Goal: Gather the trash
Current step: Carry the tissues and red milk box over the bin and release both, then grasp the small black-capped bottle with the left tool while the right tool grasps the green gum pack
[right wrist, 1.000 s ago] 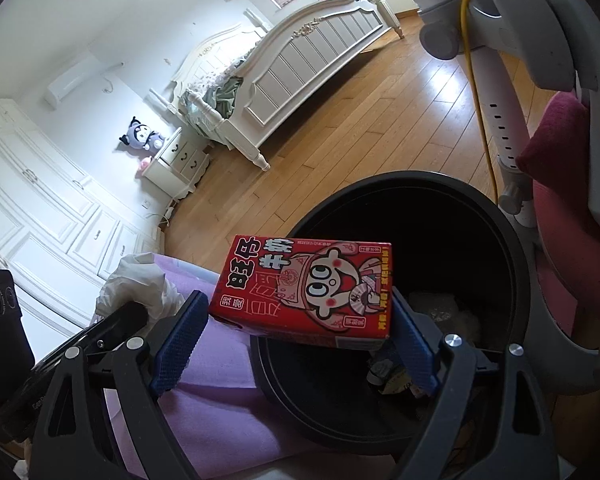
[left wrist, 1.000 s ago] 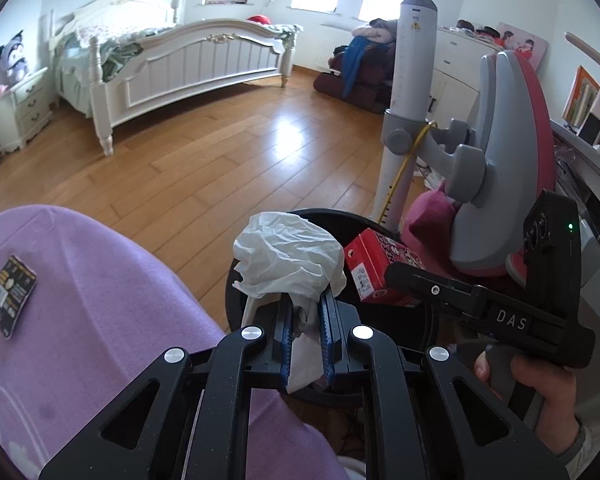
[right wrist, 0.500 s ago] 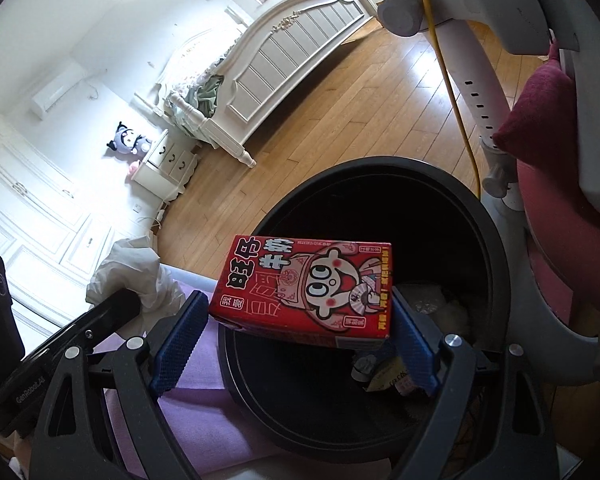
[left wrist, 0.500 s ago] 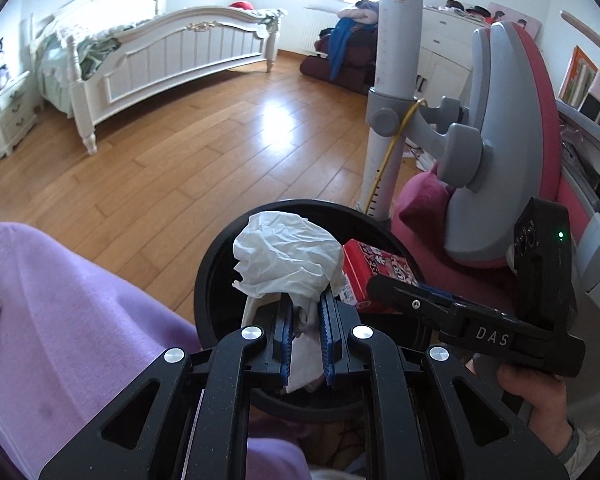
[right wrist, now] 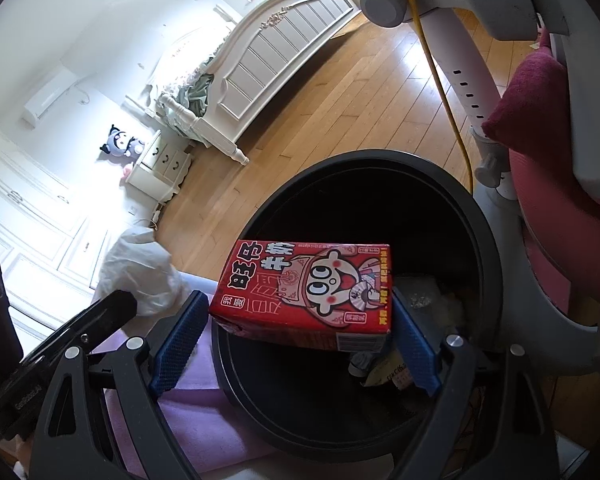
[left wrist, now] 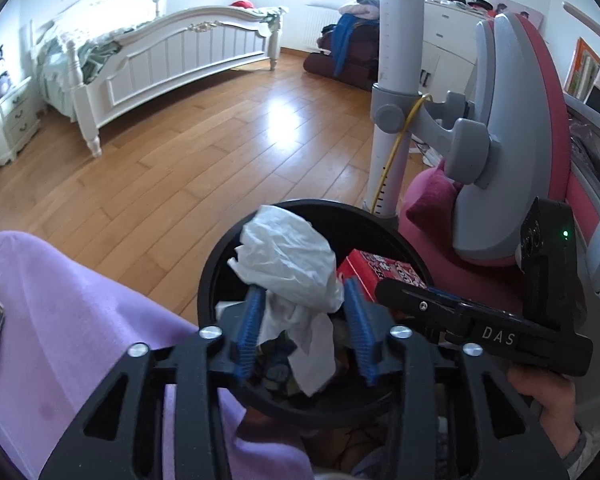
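Tissue (left wrist: pixel 288 256), soft and light, hangs over the black bin (left wrist: pixel 220 248) between the parted pads of the left gripper (left wrist: pixel 304 324), released. Right view: right gripper (right wrist: pixel 296 340) clamps the stiff red carton (right wrist: pixel 304 292) by its ends above the bin.

Black left gripper (left wrist: pixel 304 320), blue ribbed pads (left wrist: pixel 247 332), silver screws
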Motion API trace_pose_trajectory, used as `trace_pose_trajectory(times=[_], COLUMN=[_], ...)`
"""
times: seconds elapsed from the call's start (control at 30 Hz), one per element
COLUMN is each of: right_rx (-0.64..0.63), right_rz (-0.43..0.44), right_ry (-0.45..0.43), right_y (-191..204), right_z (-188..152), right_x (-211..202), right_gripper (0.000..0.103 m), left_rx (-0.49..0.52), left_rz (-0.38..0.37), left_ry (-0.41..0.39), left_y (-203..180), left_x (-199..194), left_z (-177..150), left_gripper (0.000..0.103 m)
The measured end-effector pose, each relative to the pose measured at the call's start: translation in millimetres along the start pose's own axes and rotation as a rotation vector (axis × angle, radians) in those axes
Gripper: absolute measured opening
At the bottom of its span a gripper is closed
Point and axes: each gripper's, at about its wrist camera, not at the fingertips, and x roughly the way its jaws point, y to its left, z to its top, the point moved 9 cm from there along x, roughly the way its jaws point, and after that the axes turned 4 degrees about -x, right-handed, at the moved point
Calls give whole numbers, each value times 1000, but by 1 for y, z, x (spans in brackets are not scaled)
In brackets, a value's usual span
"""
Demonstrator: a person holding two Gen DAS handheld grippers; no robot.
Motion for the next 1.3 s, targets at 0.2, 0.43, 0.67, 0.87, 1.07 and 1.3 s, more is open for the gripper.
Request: trace_pose_trajectory(times=[0.2,0.43,0.67,0.87,1.07,1.3], right_rx=[-8,-60,-167,-302,-431,-555], right_rz=[-9,7,45,78,120,179], right_ry=[-4,4,23,40,91,148], right_y=[4,33,89,149,208,274], right_z=[0,-10,-21,-35,-55,-80], right_x=[-3,-4,1,7,22,44], right_gripper=[87,87,87,81,68,67], left_rx=[-7,-29,-99,-170,-226,-333], left_rz=[-3,-6,27,68,135,242], left_ry=[-25,-57,-108,-158,-201,-210], left_y=[4,17,60,109,168,265], left_x=[-11,-37,-80,-121,-158,-194], left_z=[3,0,-8,-20,-33,-59], left_gripper=[59,59,59,59,59,59])
